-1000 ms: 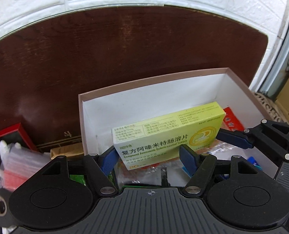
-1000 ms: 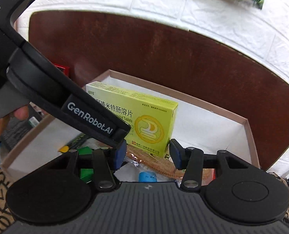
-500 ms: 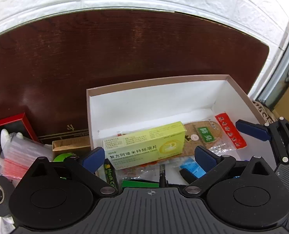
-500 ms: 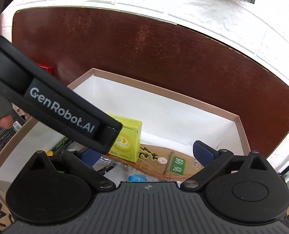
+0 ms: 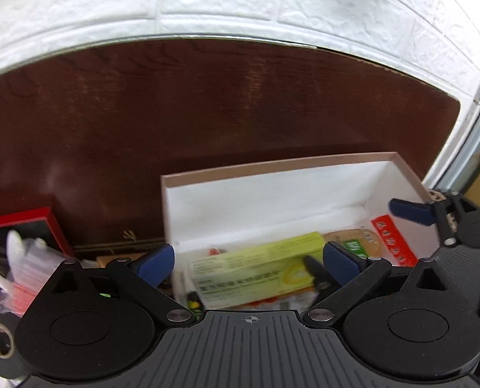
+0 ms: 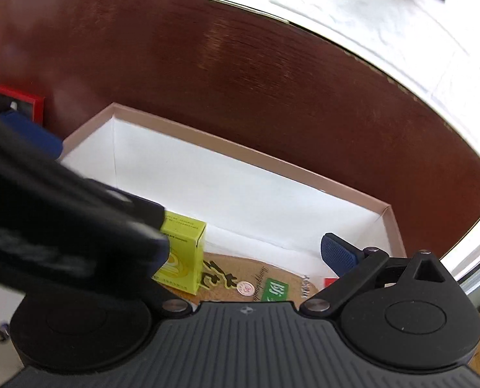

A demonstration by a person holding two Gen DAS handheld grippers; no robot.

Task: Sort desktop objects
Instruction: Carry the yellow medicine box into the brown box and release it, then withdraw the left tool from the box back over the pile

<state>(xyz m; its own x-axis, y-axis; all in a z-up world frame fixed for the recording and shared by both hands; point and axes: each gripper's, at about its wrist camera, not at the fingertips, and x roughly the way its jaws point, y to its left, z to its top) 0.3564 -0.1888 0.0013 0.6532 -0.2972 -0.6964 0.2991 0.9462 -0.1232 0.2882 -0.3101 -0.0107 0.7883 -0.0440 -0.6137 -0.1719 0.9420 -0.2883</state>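
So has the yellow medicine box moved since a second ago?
Yes. The yellow medicine box has dropped from rim height of the white box onto its contents.

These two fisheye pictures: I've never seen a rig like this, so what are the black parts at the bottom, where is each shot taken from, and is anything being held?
No robot here: a person carries a two-finger gripper in each hand, with a camera on each looking along its fingers. One picture is from the left gripper, the other from the right gripper. Both look down into a white-lined cardboard box on a dark wooden table. A yellow-green medicine box lies inside on a tan packet. A red box stands left of it. Both grippers' jaws have just been opening and stand wide, holding nothing.
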